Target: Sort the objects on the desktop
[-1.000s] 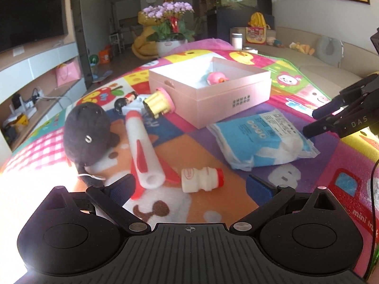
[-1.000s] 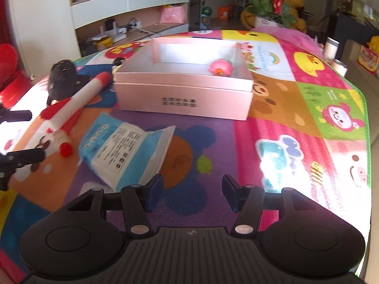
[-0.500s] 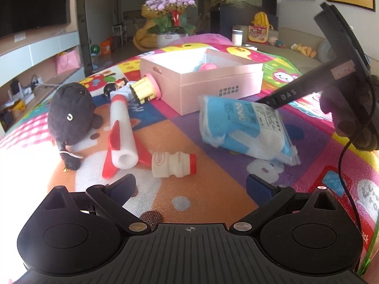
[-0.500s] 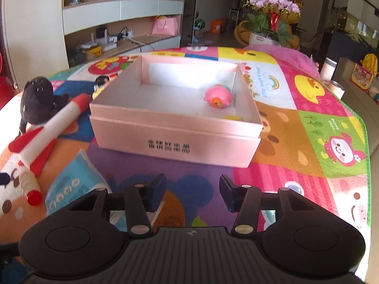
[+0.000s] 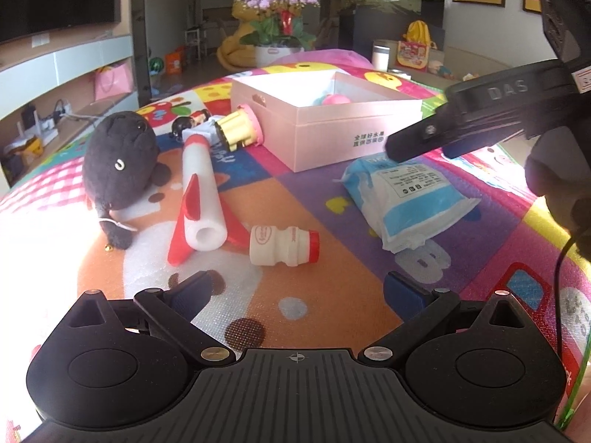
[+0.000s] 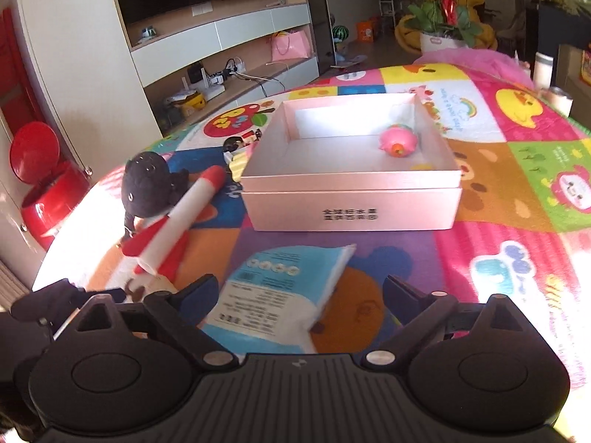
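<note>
A blue-and-white packet [image 5: 410,199] lies on the play mat in front of the pink box [image 5: 332,140]. My right gripper [image 6: 297,291] hovers just above it, its jaws opening wide. The packet [image 6: 280,295] shows blurred between the fingers, with no pad pressing on it. In the left wrist view the right gripper [image 5: 413,144] reaches in from the right. A pink toy [image 6: 399,142] sits inside the box [image 6: 351,210]. My left gripper [image 5: 297,291] is open and empty, with a small white bottle [image 5: 282,245] with a red cap lying just ahead of it.
A black plush [image 5: 118,158], a white-and-red foam rocket [image 5: 201,192], a yellow-and-pink toy [image 5: 240,131] and a small figure [image 5: 184,123] lie left of the box. A red bin [image 6: 37,184] stands beyond the mat's left edge. A flower pot [image 5: 277,37] is far behind.
The right gripper's jaws went from narrow to wide. The packet, tilted up off the mat half a second ago, now lies flat below that gripper. The left gripper has hardly moved.
</note>
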### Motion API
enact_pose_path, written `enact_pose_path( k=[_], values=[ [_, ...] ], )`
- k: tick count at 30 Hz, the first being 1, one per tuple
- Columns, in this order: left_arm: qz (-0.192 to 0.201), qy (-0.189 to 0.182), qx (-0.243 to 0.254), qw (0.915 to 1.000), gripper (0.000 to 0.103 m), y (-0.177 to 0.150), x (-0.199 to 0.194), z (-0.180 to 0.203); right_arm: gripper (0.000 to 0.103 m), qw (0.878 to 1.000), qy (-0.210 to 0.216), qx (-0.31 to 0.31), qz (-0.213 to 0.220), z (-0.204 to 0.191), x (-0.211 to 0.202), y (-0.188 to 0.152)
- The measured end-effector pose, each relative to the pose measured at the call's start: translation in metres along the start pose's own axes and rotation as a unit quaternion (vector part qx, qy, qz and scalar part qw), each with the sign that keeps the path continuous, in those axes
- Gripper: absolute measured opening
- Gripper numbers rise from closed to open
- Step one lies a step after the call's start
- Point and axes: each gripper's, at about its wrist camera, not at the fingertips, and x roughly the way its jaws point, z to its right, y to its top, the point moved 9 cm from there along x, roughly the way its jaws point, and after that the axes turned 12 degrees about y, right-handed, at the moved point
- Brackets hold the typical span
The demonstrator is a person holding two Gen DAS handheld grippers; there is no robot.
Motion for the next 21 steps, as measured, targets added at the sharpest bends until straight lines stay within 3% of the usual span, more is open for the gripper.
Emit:
enact_pose_path(
  k=[2, 4, 5, 6, 8, 12, 17, 21],
  values=[
    [0.001, 0.005, -0.002, 1.0, 0.102, 0.001, -0.001, -0.001, 0.099, 1.0, 0.003, 0.018, -0.007, -0.006, 0.019, -0.001],
    [0.004, 0.008, -0.005, 0.9999, 0.102, 0.004, -0.003, -0.002, 0.082, 1.0, -0.003, 0.005, -0.018, -0.012, 0.032, -0.004],
    [0.007, 0.009, -0.005, 0.9999, 0.102, 0.007, -0.004, -0.002, 0.067, 1.0, -0.012, -0.009, -0.024, -0.013, 0.035, -0.006],
    [0.008, 0.01, -0.005, 0.9999, 0.102, 0.009, -0.004, -0.001, 0.065, 0.999, -0.015, -0.022, -0.025, -0.015, 0.034, -0.007],
    [0.01, 0.007, -0.002, 0.9999, 0.101, 0.013, -0.002, 0.003, 0.061, 0.999, -0.011, -0.027, -0.025, -0.013, 0.025, -0.009],
    [0.002, 0.023, 0.012, 0.9997, 0.08, 0.019, 0.012, 0.011, 0.06, 0.999, -0.024, -0.02, -0.024, 0.001, -0.002, -0.016],
    [-0.019, 0.037, 0.0, 0.9991, 0.071, 0.02, 0.028, 0.01, 0.06, 0.999, -0.04, 0.009, -0.028, 0.02, -0.033, -0.033],
    [-0.021, 0.028, 0.002, 0.9994, 0.049, 0.019, 0.026, 0.015, 0.06, 0.998, -0.043, 0.023, -0.029, 0.025, -0.048, -0.045]
  ],
)
